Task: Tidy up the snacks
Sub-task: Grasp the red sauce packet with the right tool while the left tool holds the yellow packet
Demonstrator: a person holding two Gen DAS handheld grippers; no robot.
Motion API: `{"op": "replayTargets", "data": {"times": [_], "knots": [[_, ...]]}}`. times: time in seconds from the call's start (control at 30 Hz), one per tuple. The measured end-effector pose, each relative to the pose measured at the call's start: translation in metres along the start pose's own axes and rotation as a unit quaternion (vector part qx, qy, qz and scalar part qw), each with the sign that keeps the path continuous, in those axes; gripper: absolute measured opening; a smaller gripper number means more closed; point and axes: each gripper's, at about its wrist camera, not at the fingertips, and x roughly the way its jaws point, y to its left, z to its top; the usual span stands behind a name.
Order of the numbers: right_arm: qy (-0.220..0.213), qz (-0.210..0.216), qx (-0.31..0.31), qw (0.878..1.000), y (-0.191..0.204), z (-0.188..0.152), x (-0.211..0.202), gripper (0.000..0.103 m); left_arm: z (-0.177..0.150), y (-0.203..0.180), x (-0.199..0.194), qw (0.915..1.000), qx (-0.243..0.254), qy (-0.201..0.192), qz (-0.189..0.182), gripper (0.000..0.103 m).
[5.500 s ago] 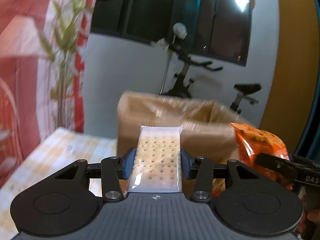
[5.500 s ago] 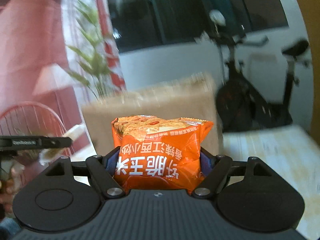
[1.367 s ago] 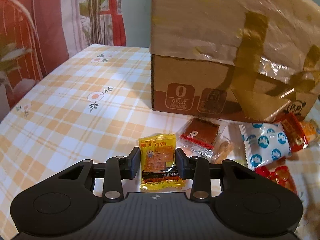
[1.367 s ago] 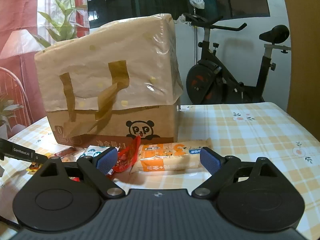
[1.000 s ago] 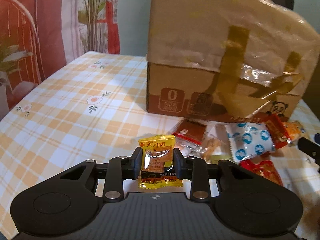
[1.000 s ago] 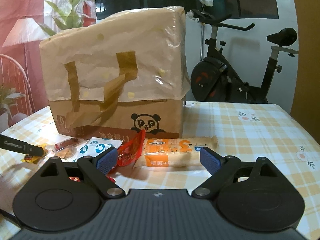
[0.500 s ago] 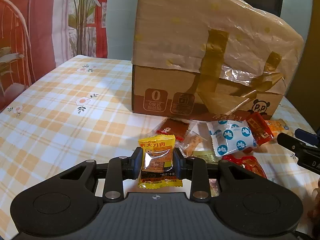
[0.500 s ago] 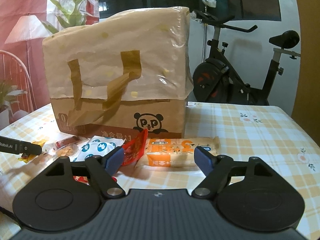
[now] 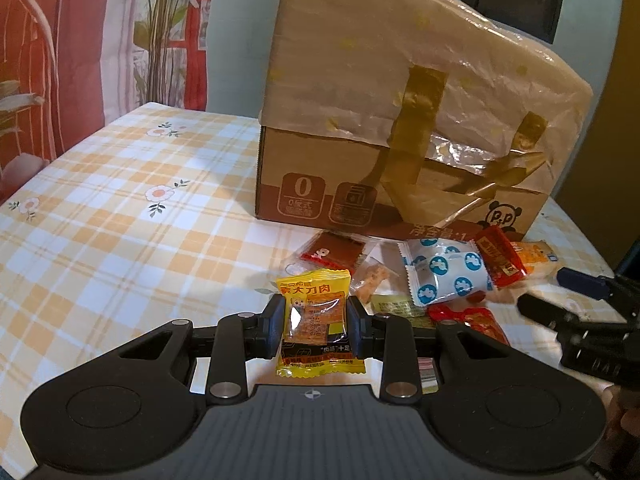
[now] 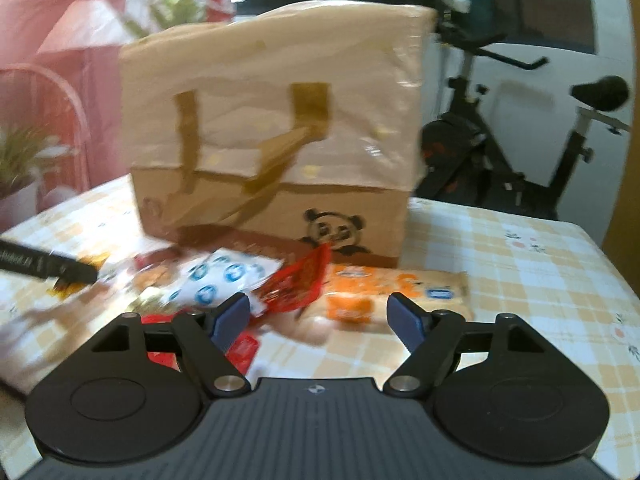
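Observation:
My left gripper (image 9: 314, 320) is shut on a small yellow snack packet (image 9: 316, 316) and holds it above the checked tablecloth. Ahead stands a cardboard box (image 9: 400, 120) with a paper bag over its top. In front of the box lie several loose snacks: a white packet with blue dots (image 9: 444, 276), a red packet (image 9: 500, 256), a dark red sachet (image 9: 334, 249). My right gripper (image 10: 318, 316) is open and empty, just before the red packet (image 10: 298, 284) and a long orange-and-white bar (image 10: 394, 286). The right gripper also shows at the left wrist view's right edge (image 9: 580, 304).
The table (image 9: 100, 208) has an orange and white checked cloth with flowers. An exercise bike (image 10: 520, 140) stands behind the table on the right. A red curtain and a plant are at the back left. The right wrist view is blurred.
The left gripper has lifted slightly with the yellow packet held. The right gripper has moved closer to the snacks and its fingers have narrowed somewhat. 5.5 s ago both grippers held other snacks.

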Motion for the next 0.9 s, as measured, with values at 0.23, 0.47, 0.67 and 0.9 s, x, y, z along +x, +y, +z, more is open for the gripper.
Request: {"op": "replayTargets", "data": {"times": [0.23, 0.47, 0.67, 0.9], "knots": [[0.034, 0.038, -0.06, 0.997, 0.023, -0.004, -0.005, 0.078, -0.002, 0.002, -0.004, 1.0, -0.003, -0.005, -0.008, 0.034], [0.071, 0.05, -0.103, 0.991, 0.038, -0.012, 0.001, 0.078, -0.005, 0.003, -0.007, 0.9999, -0.002, -0.006, -0.012, 0.034], [0.09, 0.051, -0.13, 0.986, 0.048, -0.007, 0.015, 0.078, -0.005, 0.003, -0.009, 0.9998, -0.002, -0.01, -0.018, 0.034], [0.102, 0.072, -0.151, 0.981, 0.057, 0.006, 0.033, 0.078, -0.005, 0.004, -0.01, 0.9997, -0.004, -0.01, -0.02, 0.034]]}}
